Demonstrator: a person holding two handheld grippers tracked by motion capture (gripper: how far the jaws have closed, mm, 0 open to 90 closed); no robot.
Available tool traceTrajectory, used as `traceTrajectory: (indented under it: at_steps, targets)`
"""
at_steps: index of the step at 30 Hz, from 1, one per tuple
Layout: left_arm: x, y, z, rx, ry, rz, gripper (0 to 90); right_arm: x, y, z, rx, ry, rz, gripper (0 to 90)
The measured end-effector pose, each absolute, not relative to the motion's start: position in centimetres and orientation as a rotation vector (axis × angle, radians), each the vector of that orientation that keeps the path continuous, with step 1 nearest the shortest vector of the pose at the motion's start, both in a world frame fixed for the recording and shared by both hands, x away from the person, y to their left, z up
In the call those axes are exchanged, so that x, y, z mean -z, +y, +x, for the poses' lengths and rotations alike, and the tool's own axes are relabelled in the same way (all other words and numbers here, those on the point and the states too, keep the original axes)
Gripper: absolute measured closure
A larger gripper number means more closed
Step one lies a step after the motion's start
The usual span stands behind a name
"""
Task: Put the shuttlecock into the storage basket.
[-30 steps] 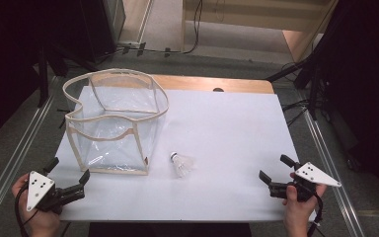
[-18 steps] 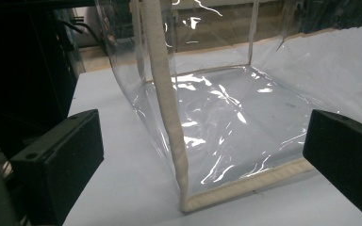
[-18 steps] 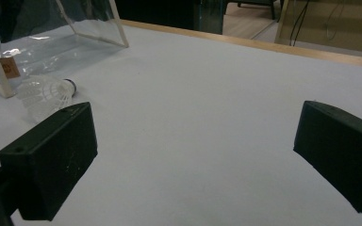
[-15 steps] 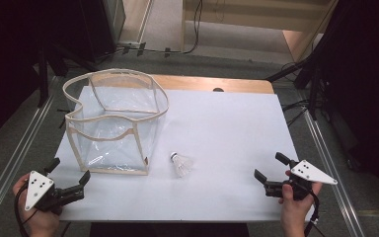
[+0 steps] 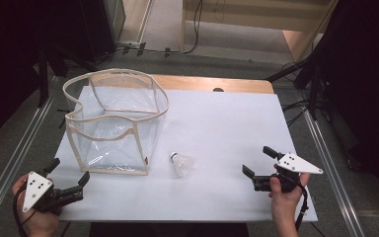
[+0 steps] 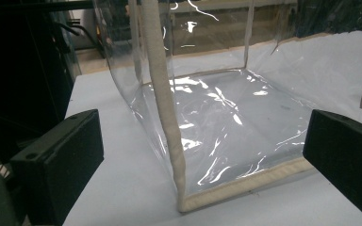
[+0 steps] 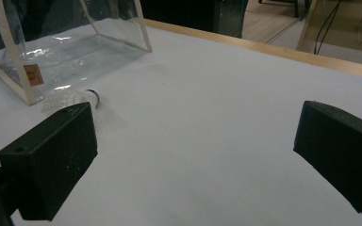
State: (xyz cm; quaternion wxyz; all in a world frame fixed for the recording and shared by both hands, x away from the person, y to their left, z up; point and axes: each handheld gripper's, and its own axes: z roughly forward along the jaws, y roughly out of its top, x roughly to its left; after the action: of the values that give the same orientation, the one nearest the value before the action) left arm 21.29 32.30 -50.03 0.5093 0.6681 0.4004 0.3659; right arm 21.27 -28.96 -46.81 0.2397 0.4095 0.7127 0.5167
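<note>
Two claws wide, empty; shuttlecock point(image 7: 78, 100) in right claw point(image 5: 260, 167) view, bag point(image 6: 207, 122) seam before left claw point(image 5: 68, 179).

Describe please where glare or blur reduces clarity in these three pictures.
Left gripper view: bright glare streaks lie on the clear plastic bag with cream trim, and the near black jaws look soft. Right gripper view: the white shuttlecock is dim and blurred. High view: even light on the white table, with dark surroundings.
</note>
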Motion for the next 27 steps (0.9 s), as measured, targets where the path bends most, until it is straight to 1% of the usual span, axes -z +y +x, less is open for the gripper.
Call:
traceTrajectory:
  at_steps: [13, 27]
  targets:
    - [50.0, 32.6, 21.2, -0.871, 0.962, 1.587, 0.0, 45.8, -26.0, 22.7, -1.446, 2.033, 1.056, 0.0]
    - [50.0, 32.6, 21.3, -0.854, 0.955, 1.589, 0.0, 45.5, -23.2, 23.9, -1.461, 2.075, 1.011, 0.0]
